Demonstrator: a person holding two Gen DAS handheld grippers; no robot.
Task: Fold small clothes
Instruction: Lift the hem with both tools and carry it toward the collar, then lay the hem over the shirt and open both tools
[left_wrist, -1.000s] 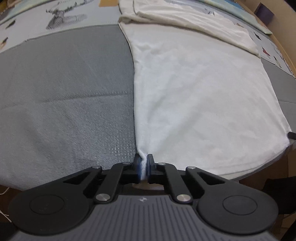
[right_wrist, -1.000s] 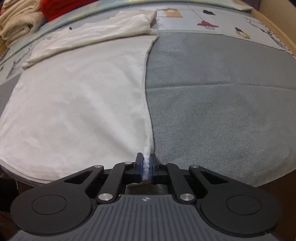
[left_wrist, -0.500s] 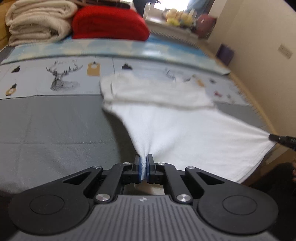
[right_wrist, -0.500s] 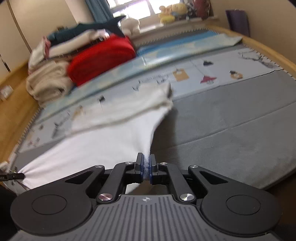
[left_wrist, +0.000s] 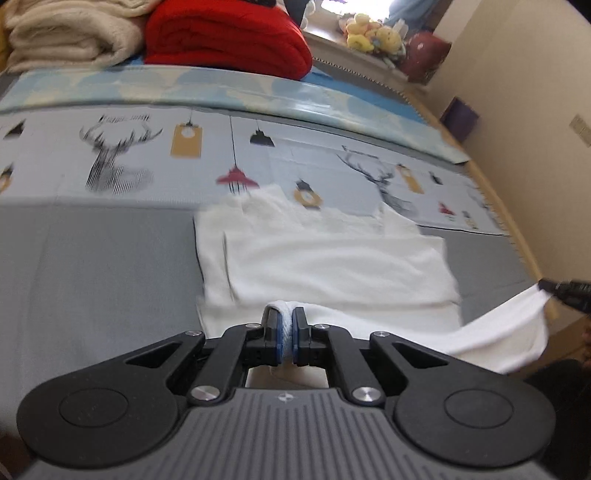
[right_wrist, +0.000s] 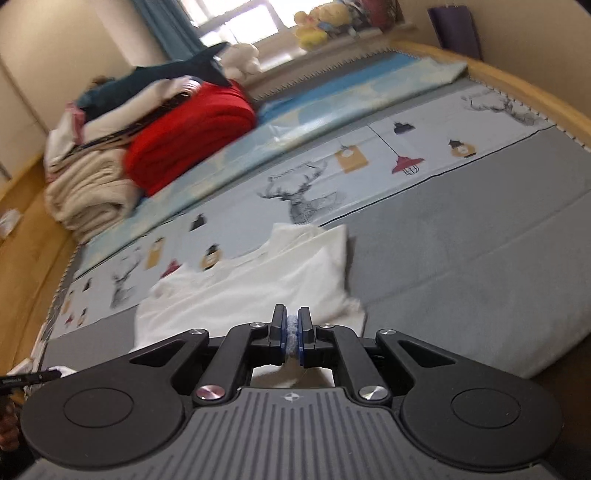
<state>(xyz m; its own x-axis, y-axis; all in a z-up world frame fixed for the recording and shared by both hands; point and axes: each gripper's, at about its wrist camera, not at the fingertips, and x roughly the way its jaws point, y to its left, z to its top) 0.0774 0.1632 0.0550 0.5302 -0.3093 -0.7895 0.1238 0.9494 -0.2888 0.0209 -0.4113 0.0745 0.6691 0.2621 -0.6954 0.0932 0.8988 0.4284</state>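
The left hand-held gripper (left_wrist: 283, 334) sits at the bottom centre of its frame, jaws pinched tight on a bunched edge of the white garment (left_wrist: 332, 266), with the cloth squeezed between the blue pads. The garment spreads across the middle of the frame on the grey mat (left_wrist: 92, 280), its far edge reaching onto the printed play mat (left_wrist: 147, 147) with the deer and lantern drawings. At the right edge, a corner of the same white cloth is lifted clear of the mat, held by the dark tip of the right hand-held gripper (left_wrist: 565, 290), and the fabric sags in a loose band between the two grips.

Over to the right wrist view: the right hand-held gripper (right_wrist: 291, 334) is low and centre, jaws closed on a wad of white cloth, the bulk of the white garment (right_wrist: 258, 288) lying just beyond the fingertips in the middle of the frame. The grey mat (right_wrist: 480, 258) fills the right half of the frame. At the lower left edge, the slim black end of the left hand-held gripper (right_wrist: 33, 378) shows with a bit of white fabric beside it.

In the background, a folded red blanket (left_wrist: 225, 37) lies at the top of the left view, next to a cream blanket (left_wrist: 66, 33) in the upper left corner. Plush toys (left_wrist: 369, 33) line the window sill at upper right. Both frames are slightly blurred.
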